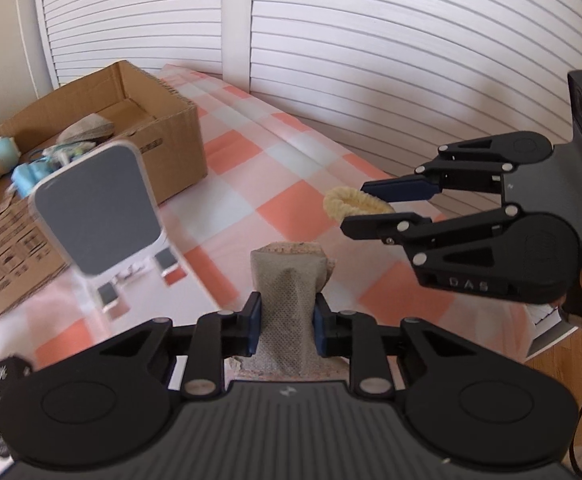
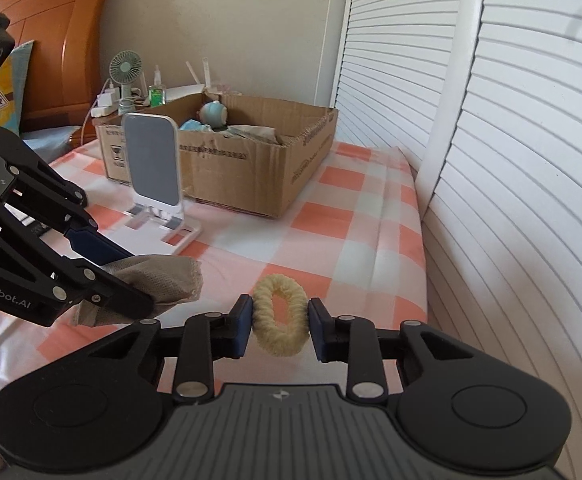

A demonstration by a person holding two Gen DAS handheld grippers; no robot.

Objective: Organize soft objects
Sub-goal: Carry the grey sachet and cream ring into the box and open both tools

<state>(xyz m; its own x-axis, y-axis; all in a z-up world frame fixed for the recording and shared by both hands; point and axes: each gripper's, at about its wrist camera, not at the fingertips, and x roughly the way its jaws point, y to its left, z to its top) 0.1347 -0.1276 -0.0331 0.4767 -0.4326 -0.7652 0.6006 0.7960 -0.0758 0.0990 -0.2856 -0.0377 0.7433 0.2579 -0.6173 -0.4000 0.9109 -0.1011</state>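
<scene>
My left gripper (image 1: 285, 326) is shut on a grey-beige sock (image 1: 287, 280) and holds it above the checked bed cover; the sock also shows in the right wrist view (image 2: 163, 278). My right gripper (image 2: 279, 324) is shut on a fluffy cream hair scrunchie (image 2: 279, 314), held above the cover to the right of the left gripper (image 2: 103, 276). In the left wrist view the right gripper (image 1: 365, 208) and the scrunchie (image 1: 351, 202) are at the right. A cardboard box (image 1: 163, 132) with several soft items stands at the far left; it also shows in the right wrist view (image 2: 251, 160).
A phone on a white stand (image 1: 99, 208) stands in front of the box, also in the right wrist view (image 2: 155, 168). White louvred doors (image 1: 371, 40) run along the bed's far side. A wooden headboard (image 2: 71, 40) and a small fan (image 2: 125, 68) are behind the box.
</scene>
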